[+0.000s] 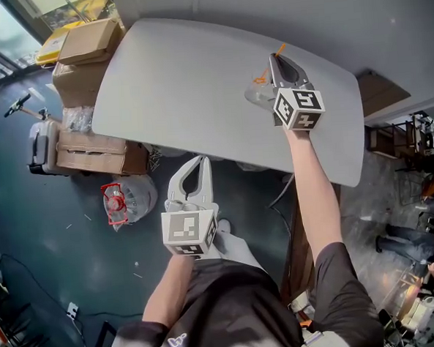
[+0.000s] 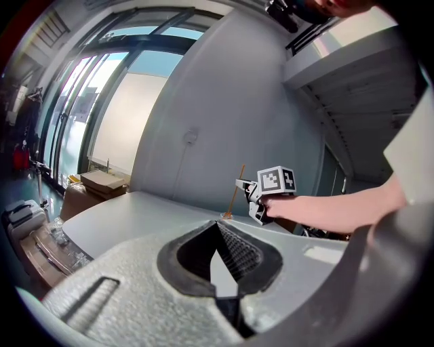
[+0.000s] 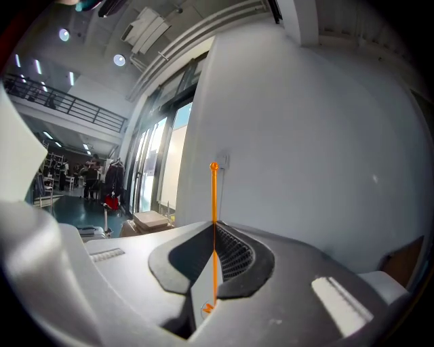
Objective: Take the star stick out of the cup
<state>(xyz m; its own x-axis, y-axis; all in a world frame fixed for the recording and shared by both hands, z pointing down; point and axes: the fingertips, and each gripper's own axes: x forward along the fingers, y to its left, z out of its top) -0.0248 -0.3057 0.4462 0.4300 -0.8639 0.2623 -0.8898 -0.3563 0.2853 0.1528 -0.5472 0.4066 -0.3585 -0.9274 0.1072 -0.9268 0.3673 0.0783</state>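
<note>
A thin orange star stick [image 3: 213,203] stands upright between my right gripper's [image 3: 213,228] jaws, which are shut on it. Its small star end [image 3: 207,308] is low between the jaws and its round tip is high. In the head view the right gripper [image 1: 274,59] hovers over a clear cup [image 1: 256,95] on the far right of the grey table [image 1: 175,84]. The stick [image 1: 259,78] slants beside it. My left gripper [image 1: 199,160] is shut on nothing, off the table's near edge. The left gripper view shows its jaws [image 2: 217,224] shut and the stick [image 2: 235,193] in the right gripper [image 2: 244,186].
Cardboard boxes [image 1: 84,45] are stacked on the floor left of the table, with a grey case [image 1: 43,147] and a red-capped clear container [image 1: 120,201] nearby. A wooden cabinet [image 1: 380,89] stands past the table's right end. A grey wall rises behind the table.
</note>
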